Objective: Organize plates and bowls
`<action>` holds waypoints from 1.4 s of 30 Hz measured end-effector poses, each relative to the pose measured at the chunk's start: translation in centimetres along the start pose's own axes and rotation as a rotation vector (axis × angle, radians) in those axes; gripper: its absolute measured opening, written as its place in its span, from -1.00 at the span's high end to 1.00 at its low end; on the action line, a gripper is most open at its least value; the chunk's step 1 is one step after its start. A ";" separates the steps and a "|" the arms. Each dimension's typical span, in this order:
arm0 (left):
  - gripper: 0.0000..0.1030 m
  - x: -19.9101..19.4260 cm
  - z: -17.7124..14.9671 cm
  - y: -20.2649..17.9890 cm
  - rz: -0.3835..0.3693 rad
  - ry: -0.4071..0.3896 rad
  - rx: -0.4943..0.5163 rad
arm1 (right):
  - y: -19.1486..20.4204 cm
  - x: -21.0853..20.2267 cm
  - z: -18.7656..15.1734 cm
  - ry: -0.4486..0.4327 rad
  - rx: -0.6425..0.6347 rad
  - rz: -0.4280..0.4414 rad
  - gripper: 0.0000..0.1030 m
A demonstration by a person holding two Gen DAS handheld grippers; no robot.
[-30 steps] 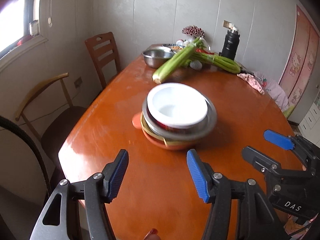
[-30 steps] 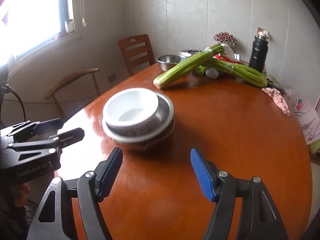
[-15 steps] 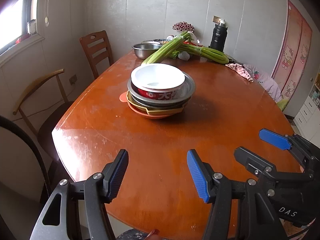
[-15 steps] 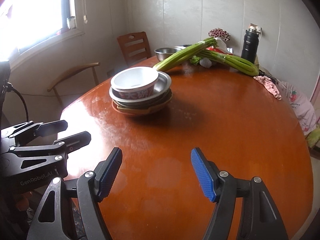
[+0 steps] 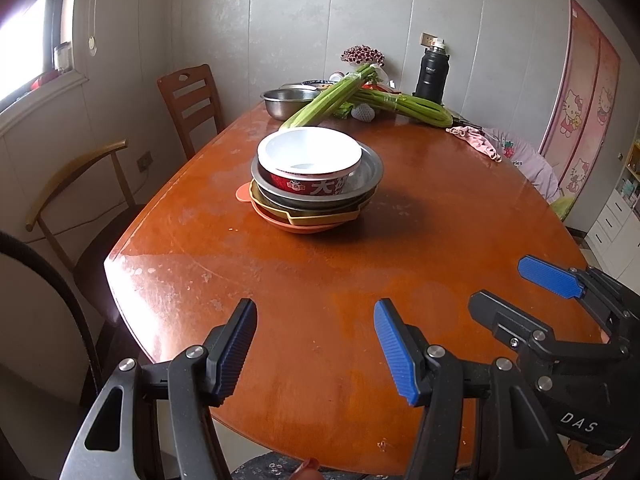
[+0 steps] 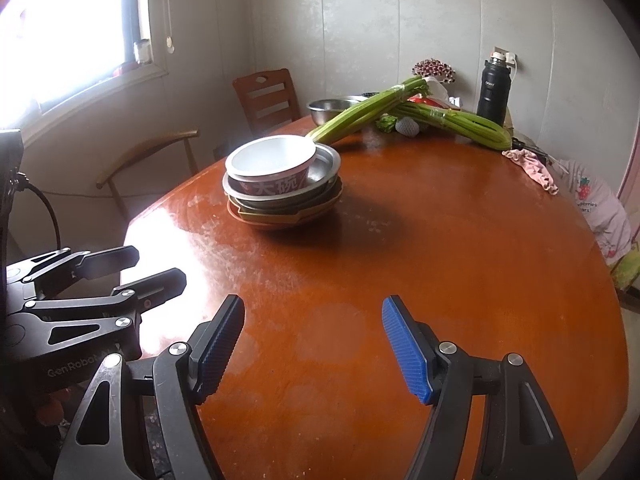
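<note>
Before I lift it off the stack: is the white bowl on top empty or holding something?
Empty. Both wrist views look into the white bowl and show only its bare white inside; it sits upright in the metal bowl below.

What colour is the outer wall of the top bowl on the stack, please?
Red with white lettering, and white inside; the top bowl shows best in the left wrist view.

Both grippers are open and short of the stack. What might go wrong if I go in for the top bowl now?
1. The white bowl sits off-centre in the steel dish; a one-sided pinch may tip it.
2. The plates beneath look unevenly nested, so the stack may slide on the glossy table.
3. The celery lies just behind; overreaching may knock it.
</note>
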State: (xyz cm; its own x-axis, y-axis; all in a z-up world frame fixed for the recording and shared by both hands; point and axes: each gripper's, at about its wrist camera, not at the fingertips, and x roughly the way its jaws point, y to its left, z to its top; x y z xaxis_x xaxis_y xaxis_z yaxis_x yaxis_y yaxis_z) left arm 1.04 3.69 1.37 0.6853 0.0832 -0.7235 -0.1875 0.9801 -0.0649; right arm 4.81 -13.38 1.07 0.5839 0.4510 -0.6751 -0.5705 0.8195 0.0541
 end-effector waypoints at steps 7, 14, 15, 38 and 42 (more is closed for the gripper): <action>-0.18 -0.1 -0.1 -0.1 0.000 0.005 0.002 | 0.1 -0.1 -0.2 0.002 -0.002 0.001 -0.42; -0.18 -0.3 -0.2 -0.6 -0.001 0.003 0.019 | 0.0 -0.3 -0.2 -0.001 0.003 -0.005 -0.42; -0.18 -0.3 -0.2 -0.8 -0.002 0.003 0.023 | 0.0 -0.3 -0.3 -0.004 0.003 -0.006 -0.42; -0.18 -0.2 -0.2 -1.0 0.005 0.013 0.027 | -0.8 -0.6 -0.6 -0.003 0.016 -0.012 -0.42; -0.18 0.1 -0.1 -0.9 0.003 0.019 0.025 | -0.8 -0.4 -0.6 0.004 0.020 -0.020 -0.42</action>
State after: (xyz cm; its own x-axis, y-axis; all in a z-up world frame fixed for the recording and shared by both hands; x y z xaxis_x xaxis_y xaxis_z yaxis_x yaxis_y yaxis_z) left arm 1.17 2.79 1.26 0.6715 0.0832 -0.7363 -0.1717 0.9841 -0.0454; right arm 4.72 -14.38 0.85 0.5927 0.4336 -0.6787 -0.5470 0.8352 0.0559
